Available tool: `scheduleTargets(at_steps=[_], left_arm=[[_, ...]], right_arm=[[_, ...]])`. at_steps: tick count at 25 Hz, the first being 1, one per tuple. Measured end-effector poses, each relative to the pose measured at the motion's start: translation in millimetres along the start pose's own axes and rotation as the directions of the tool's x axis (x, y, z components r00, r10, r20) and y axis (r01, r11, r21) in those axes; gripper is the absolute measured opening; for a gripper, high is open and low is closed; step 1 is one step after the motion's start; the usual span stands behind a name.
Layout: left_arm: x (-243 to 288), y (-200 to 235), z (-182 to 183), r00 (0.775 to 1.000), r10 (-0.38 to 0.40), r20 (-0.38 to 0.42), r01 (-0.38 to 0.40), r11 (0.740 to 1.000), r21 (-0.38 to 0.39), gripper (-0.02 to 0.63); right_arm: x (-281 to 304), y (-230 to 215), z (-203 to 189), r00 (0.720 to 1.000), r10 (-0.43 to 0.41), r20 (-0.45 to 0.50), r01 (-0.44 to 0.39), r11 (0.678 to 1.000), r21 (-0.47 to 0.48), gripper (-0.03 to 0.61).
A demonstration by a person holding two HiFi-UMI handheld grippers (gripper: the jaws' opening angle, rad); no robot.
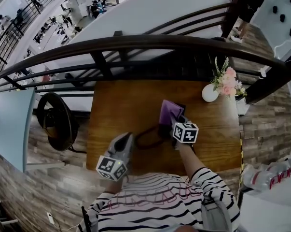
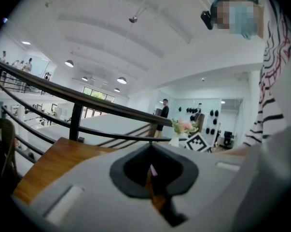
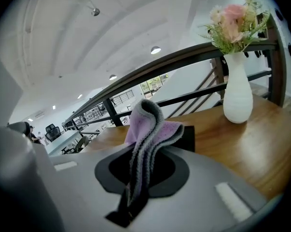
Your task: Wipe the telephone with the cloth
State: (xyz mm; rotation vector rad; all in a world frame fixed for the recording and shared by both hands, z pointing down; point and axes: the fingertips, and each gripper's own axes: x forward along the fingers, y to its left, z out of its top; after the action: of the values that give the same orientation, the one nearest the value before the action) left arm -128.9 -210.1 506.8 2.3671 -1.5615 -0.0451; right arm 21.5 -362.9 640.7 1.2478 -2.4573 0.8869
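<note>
A purple-and-grey cloth (image 1: 168, 111) stands up from my right gripper (image 1: 173, 123), which is shut on it over the middle of the wooden table (image 1: 116, 105). In the right gripper view the cloth (image 3: 150, 124) rises from between the jaws of the right gripper (image 3: 144, 164). A corner of the black telephone (image 3: 187, 137) shows just behind it. The telephone (image 1: 180, 109) is mostly hidden under the cloth, and its dark cord (image 1: 144, 140) loops to the left. My left gripper (image 1: 129, 139) lies at the cord's left end. Its jaws (image 2: 152, 172) are shut with nothing seen between them.
A white vase of pink flowers (image 1: 211, 93) stands at the table's far right corner, also in the right gripper view (image 3: 238, 94). A dark railing (image 1: 135, 45) runs along the table's far edge. A black chair (image 1: 56, 120) stands left of the table.
</note>
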Motion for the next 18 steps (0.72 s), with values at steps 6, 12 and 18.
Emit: scheduleTargets(at_steps=[6, 12, 18], left_arm=[[8, -9, -2, 0.999, -0.035, -0.005, 0.035, 0.999, 0.003, 0.002], [18, -23, -4, 0.996, -0.088, -0.005, 0.088, 0.996, -0.003, 0.002], [19, -32, -2, 0.993, -0.118, -0.005, 0.118, 0.993, 0.002, 0.002]], right_arm=[[-20, -32, -2, 0.997, -0.082, 0.007, 0.082, 0.996, 0.021, 0.035], [-45, -64, -4, 0.987, -0.16, 0.019, 0.159, 0.986, 0.048, 0.035], [-68, -88, -6, 0.974, -0.227, 0.021, 0.225, 0.973, 0.05, 0.035]])
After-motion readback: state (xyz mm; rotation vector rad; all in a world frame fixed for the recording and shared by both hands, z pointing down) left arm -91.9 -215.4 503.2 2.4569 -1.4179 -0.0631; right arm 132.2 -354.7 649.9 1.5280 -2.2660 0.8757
